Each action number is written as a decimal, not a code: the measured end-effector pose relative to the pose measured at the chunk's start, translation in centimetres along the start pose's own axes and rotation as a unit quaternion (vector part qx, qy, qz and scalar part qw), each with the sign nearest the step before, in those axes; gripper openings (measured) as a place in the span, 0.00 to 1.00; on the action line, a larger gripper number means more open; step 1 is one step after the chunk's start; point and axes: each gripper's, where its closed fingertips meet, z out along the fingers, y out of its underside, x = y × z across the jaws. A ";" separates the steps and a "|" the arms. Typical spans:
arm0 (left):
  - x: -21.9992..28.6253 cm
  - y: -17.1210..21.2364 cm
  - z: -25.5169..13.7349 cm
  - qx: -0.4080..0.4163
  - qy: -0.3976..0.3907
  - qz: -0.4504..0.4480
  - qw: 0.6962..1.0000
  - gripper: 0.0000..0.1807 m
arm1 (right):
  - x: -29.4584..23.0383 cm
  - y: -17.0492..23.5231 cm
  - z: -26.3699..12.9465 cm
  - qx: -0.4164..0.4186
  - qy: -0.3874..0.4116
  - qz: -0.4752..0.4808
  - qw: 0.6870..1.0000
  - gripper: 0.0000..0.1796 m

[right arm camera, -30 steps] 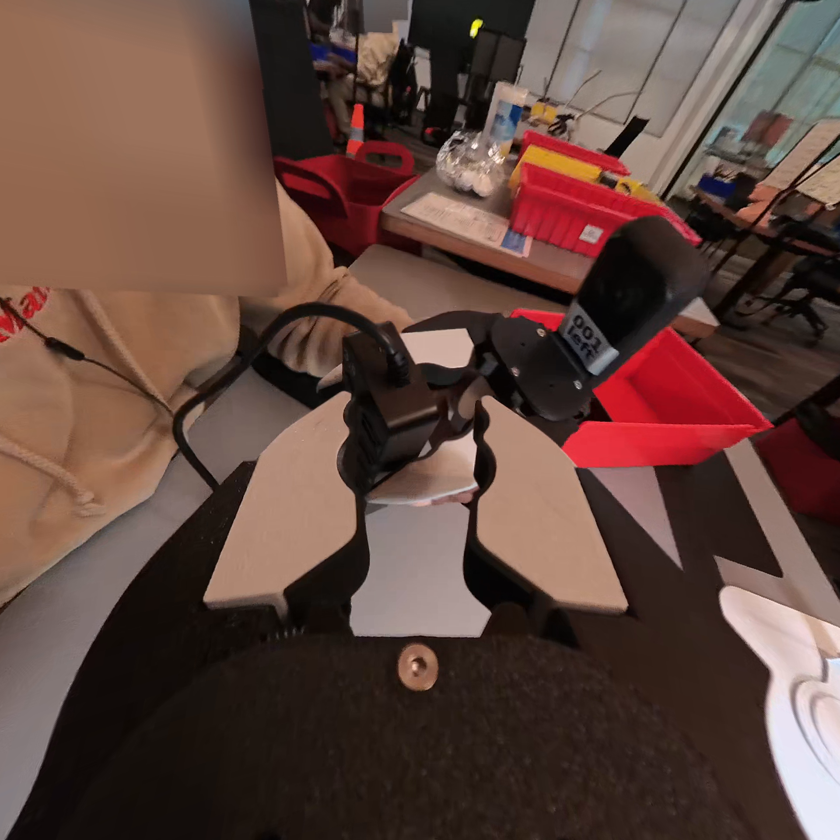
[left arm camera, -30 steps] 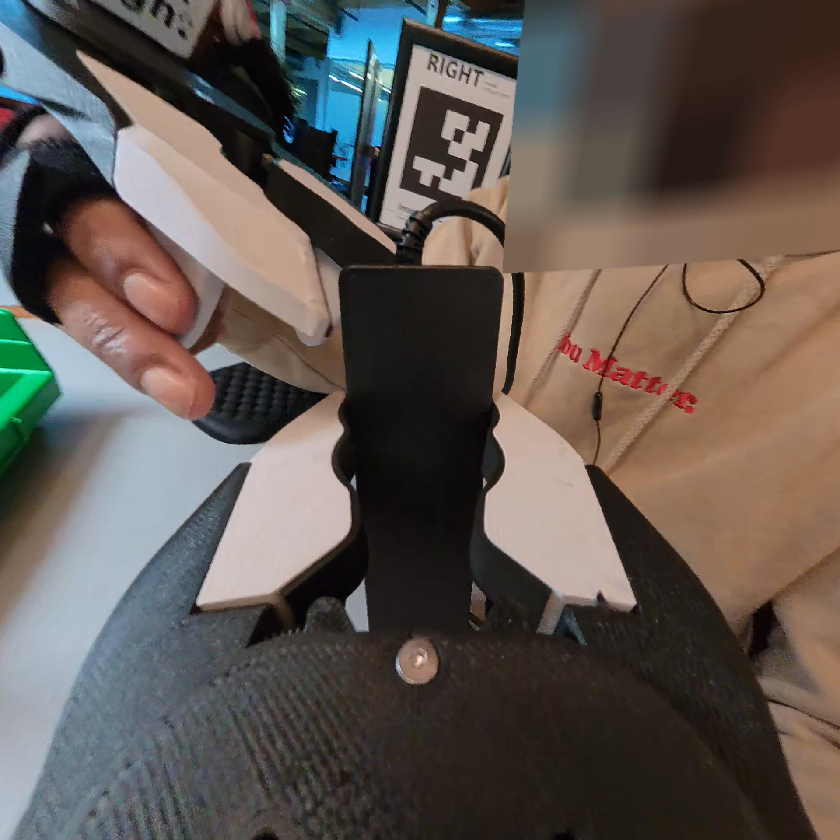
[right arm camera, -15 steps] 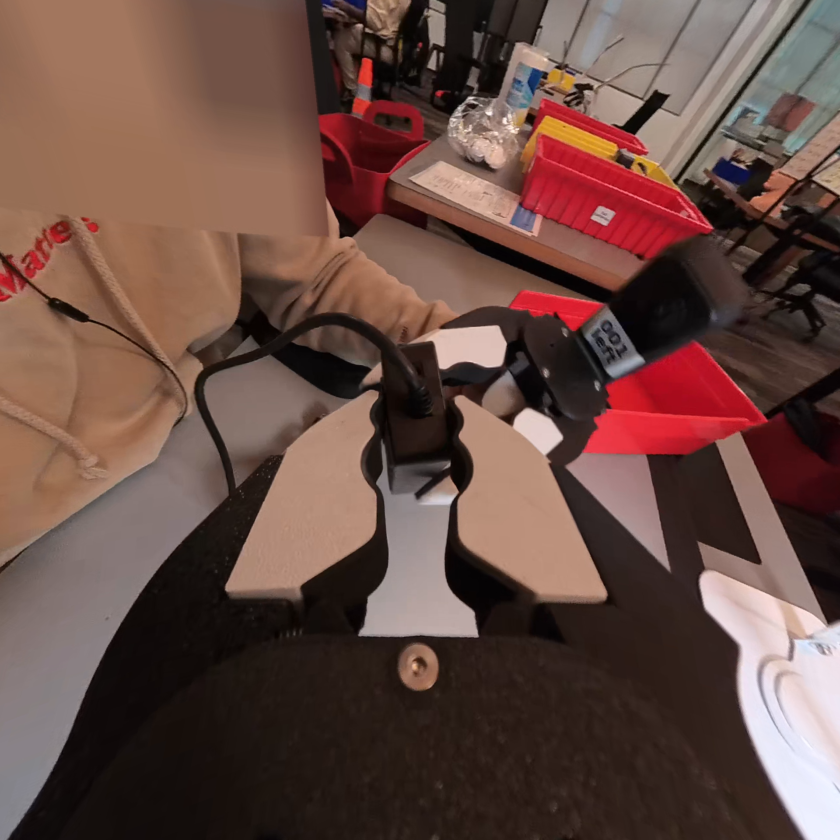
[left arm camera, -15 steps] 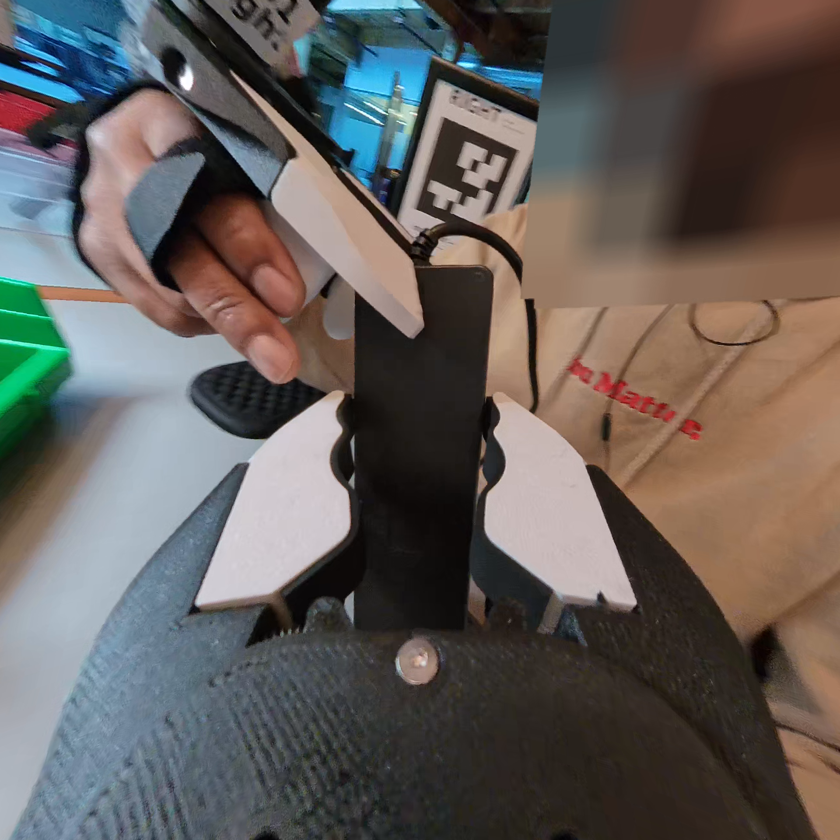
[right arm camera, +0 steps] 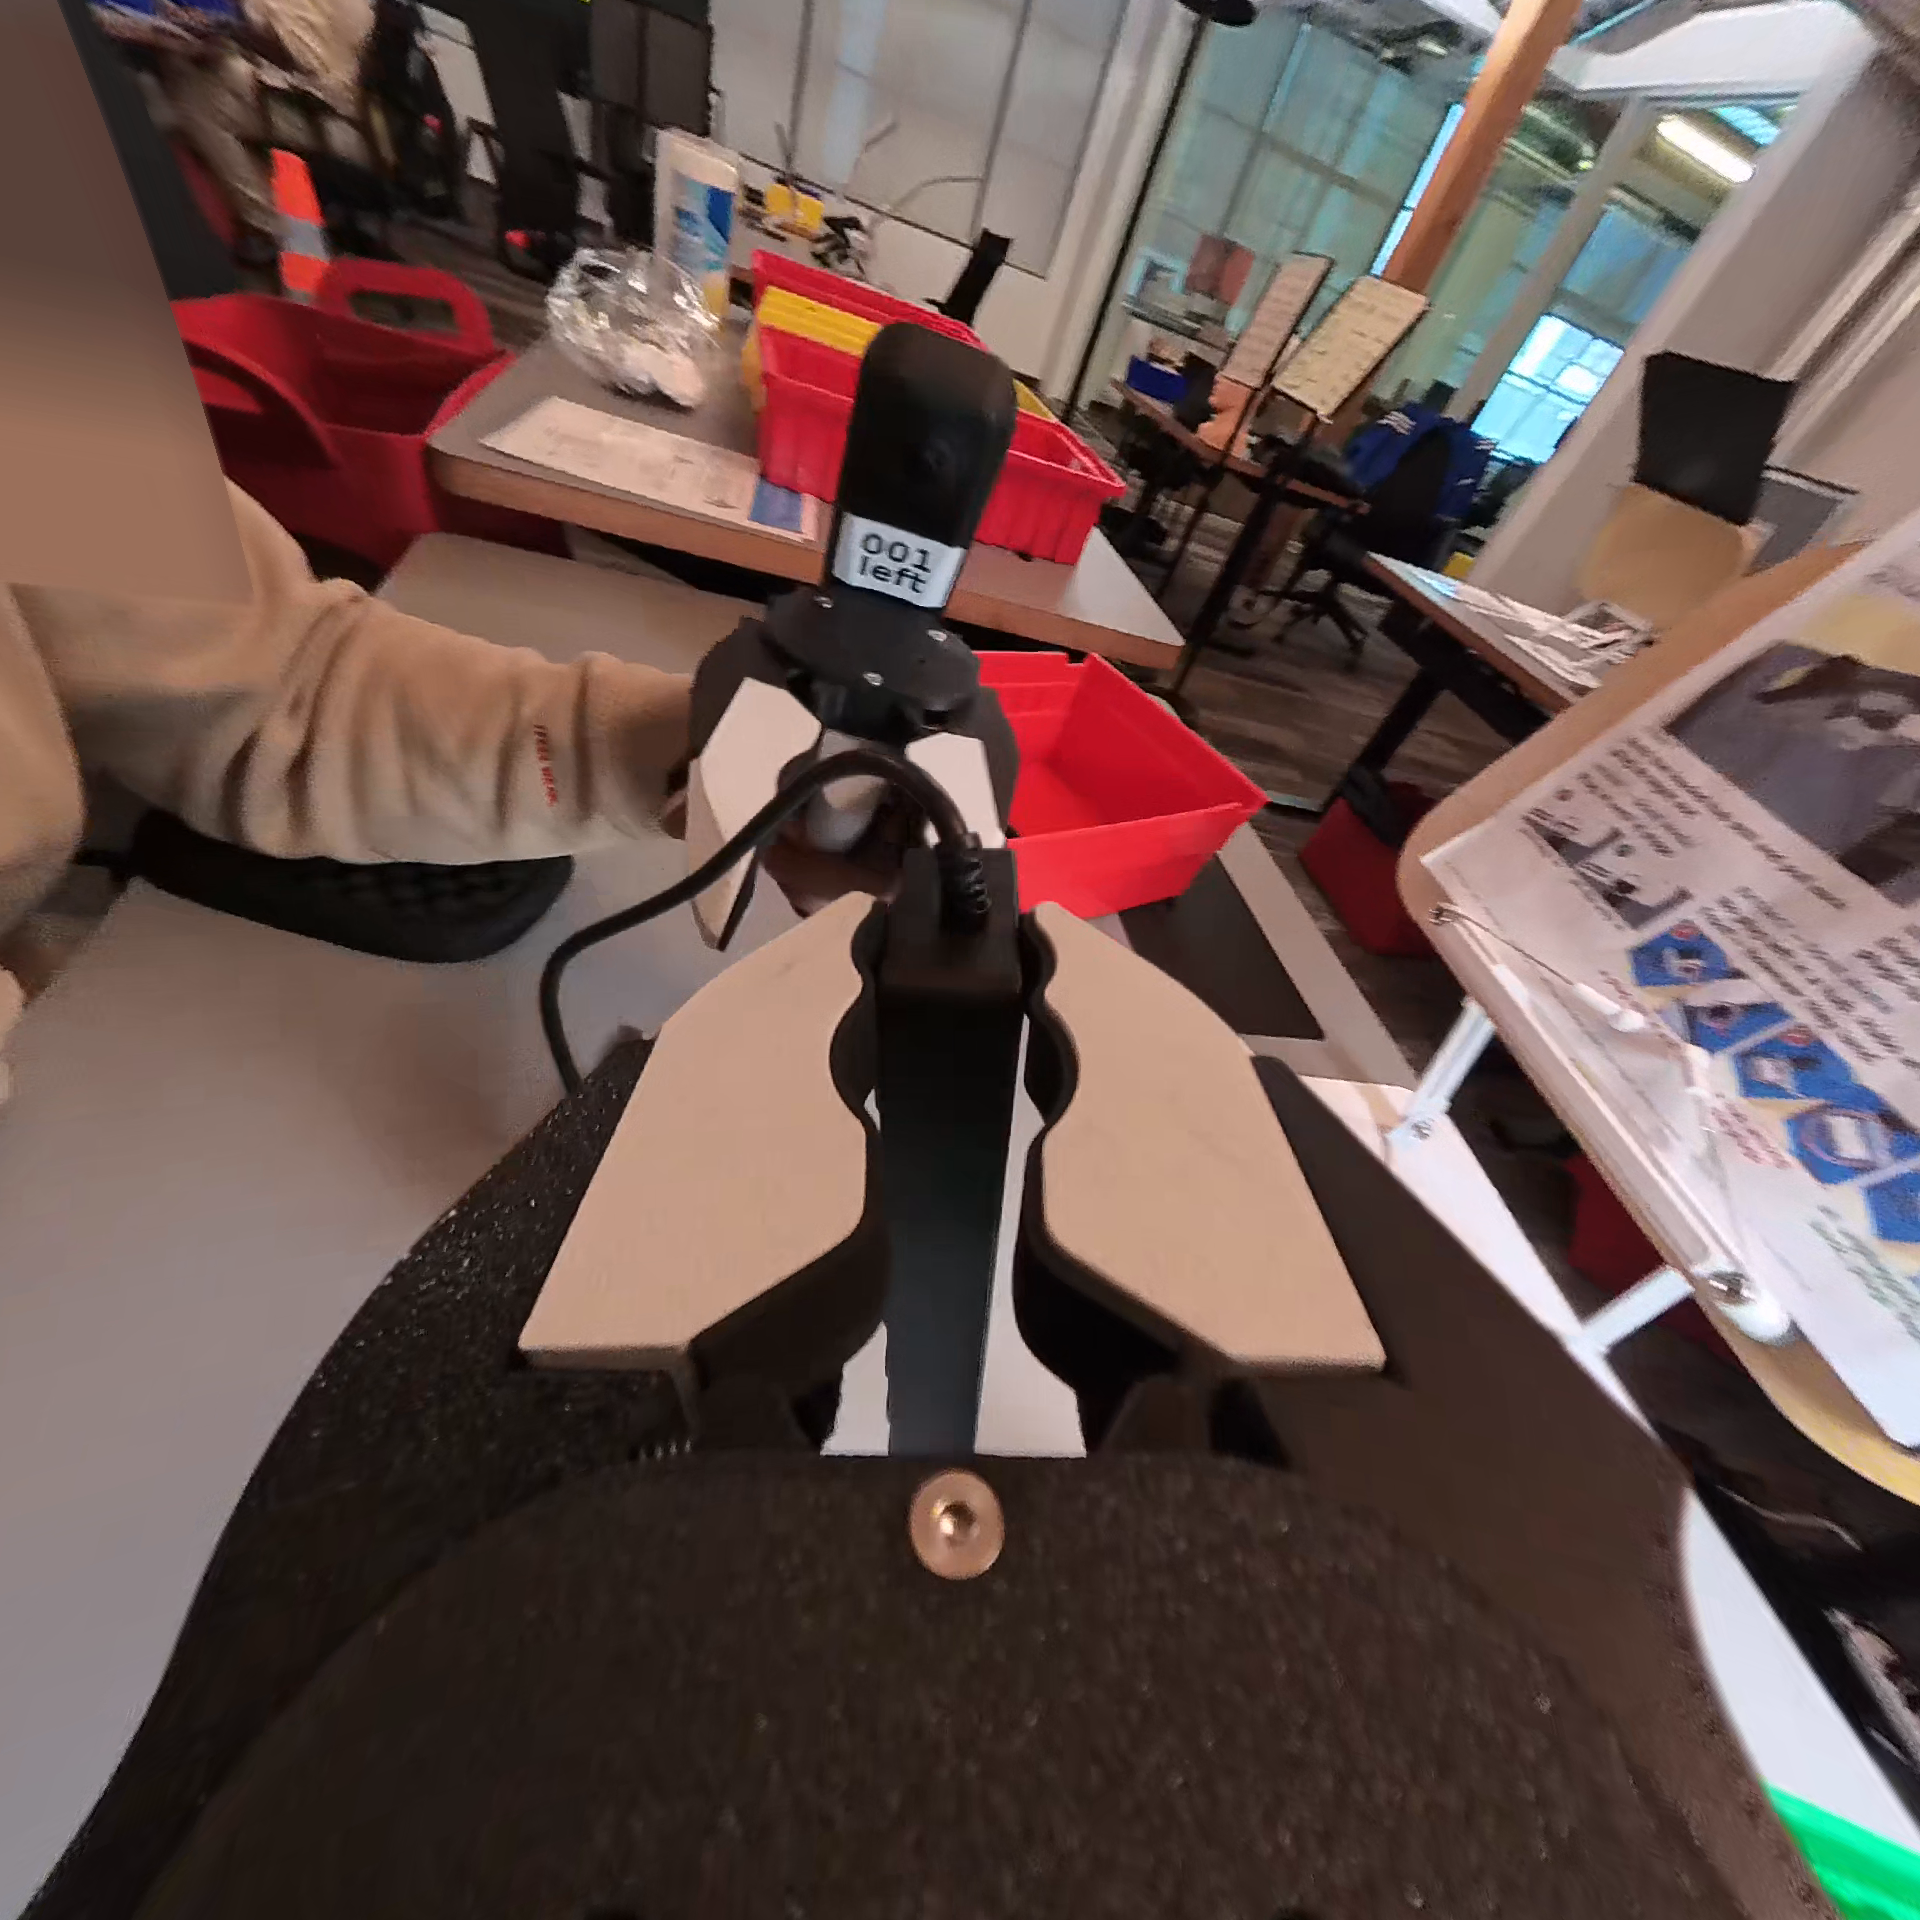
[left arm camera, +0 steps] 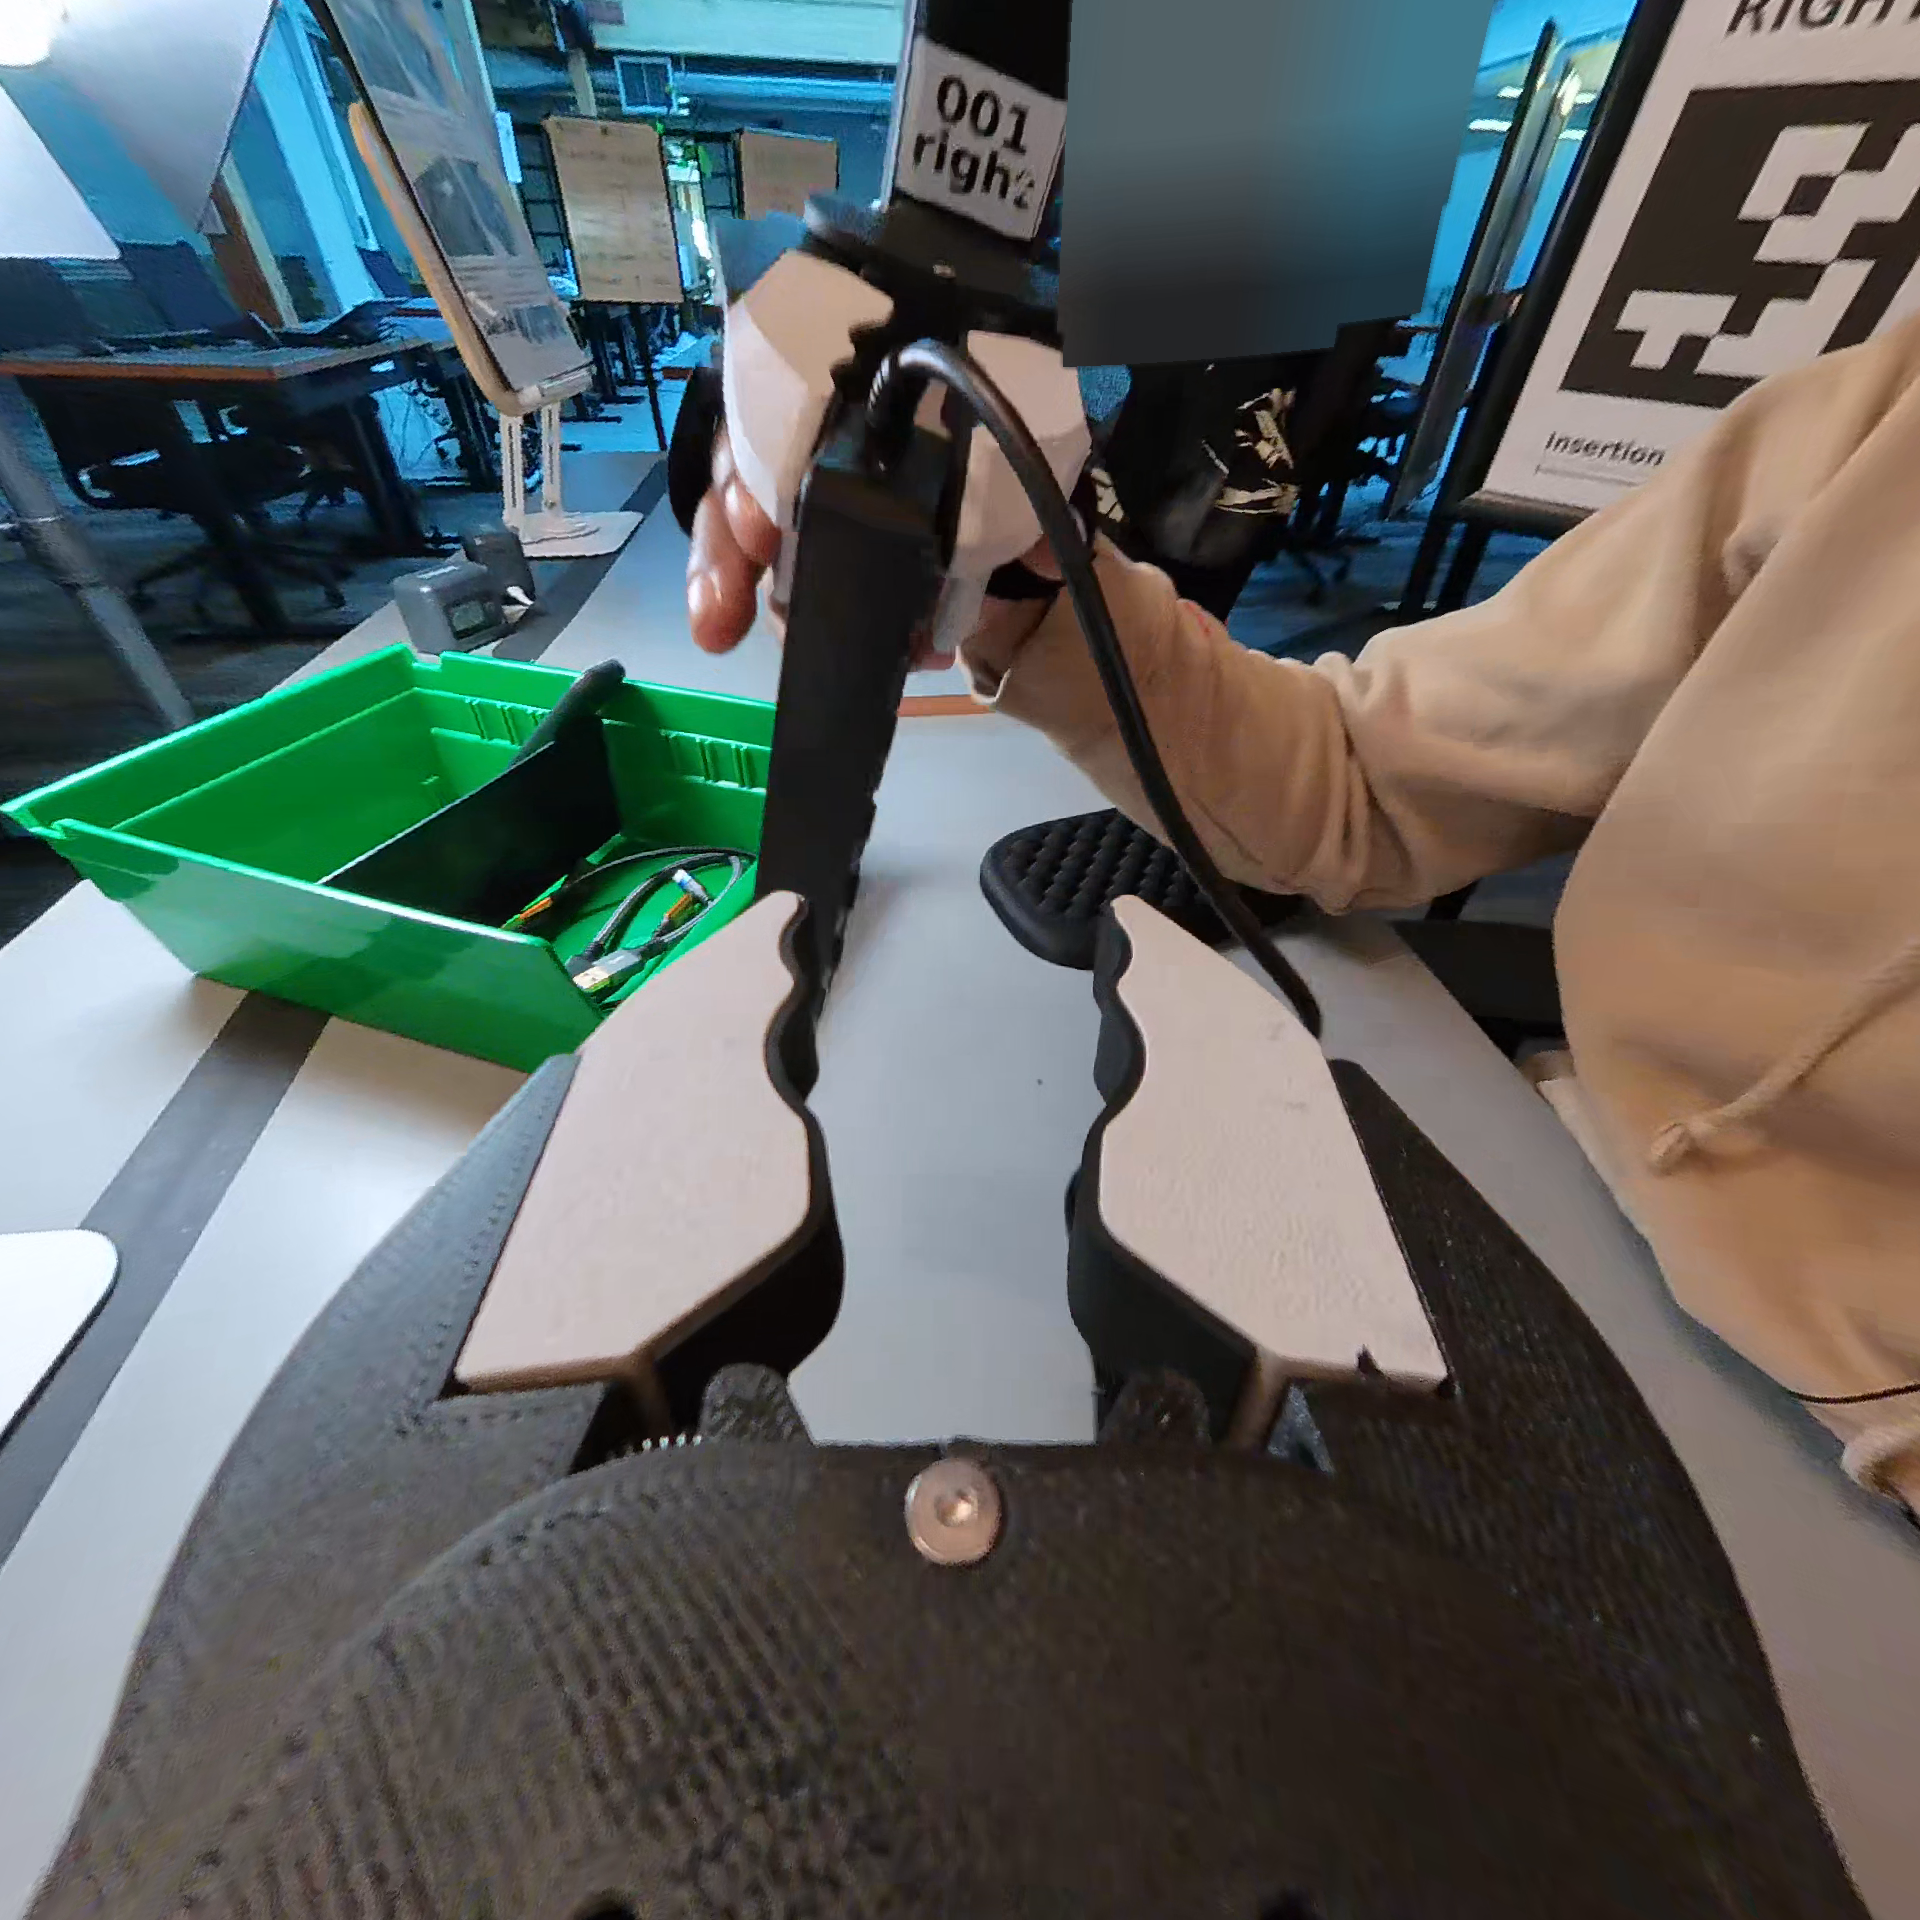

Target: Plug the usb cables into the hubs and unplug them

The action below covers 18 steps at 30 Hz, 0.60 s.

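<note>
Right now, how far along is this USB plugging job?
Early, by the look of it. Done: the hub has been picked up; the right gripper is shut on it. In hand: the left gripper is open beside the hub, holding nothing. Left: no cable looks plugged in from these views, and loose cables lie in the green bin. So the plugging and unplugging seem yet to come.
</note>
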 end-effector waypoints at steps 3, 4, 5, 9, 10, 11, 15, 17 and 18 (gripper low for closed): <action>-0.7 -0.5 -0.9 -0.001 -0.034 0.015 0.999 0.27 | 2.0 -1.1 -1.5 -0.011 0.061 -0.022 0.998 0.13; -1.1 -0.9 -1.3 0.006 -0.047 0.018 0.999 0.26 | 3.1 -1.7 -2.2 -0.016 0.084 -0.028 0.996 0.13; -1.5 -1.3 -1.8 0.017 -0.058 0.018 0.998 0.26 | 4.2 -2.3 -3.0 -0.021 0.106 -0.033 0.994 0.13; -3.1 -3.0 -4.2 0.066 -0.104 0.008 0.992 0.25 | 9.2 -5.7 -6.6 -0.036 0.189 -0.040 0.981 0.13; -3.2 -3.3 -4.7 0.076 -0.108 0.005 0.991 0.24 | 10.4 -6.6 -7.5 -0.037 0.209 -0.045 0.976 0.13; -3.3 -3.6 -5.1 0.085 -0.108 0.001 0.991 0.24 | 11.7 -7.4 -8.4 -0.038 0.232 -0.049 0.971 0.13; -3.2 -4.2 -5.8 0.102 -0.106 -0.004 0.989 0.23 | 17.2 -8.6 -12.7 -0.054 0.346 -0.074 0.934 0.13; -3.1 -4.2 -5.5 0.100 -0.103 -0.002 0.990 0.23 | 19.6 -7.8 -14.7 -0.076 0.389 -0.076 0.915 0.13; -3.0 -4.1 -5.3 0.096 -0.102 -0.001 0.990 0.23 | 20.6 -7.0 -15.4 -0.085 0.404 -0.072 0.908 0.13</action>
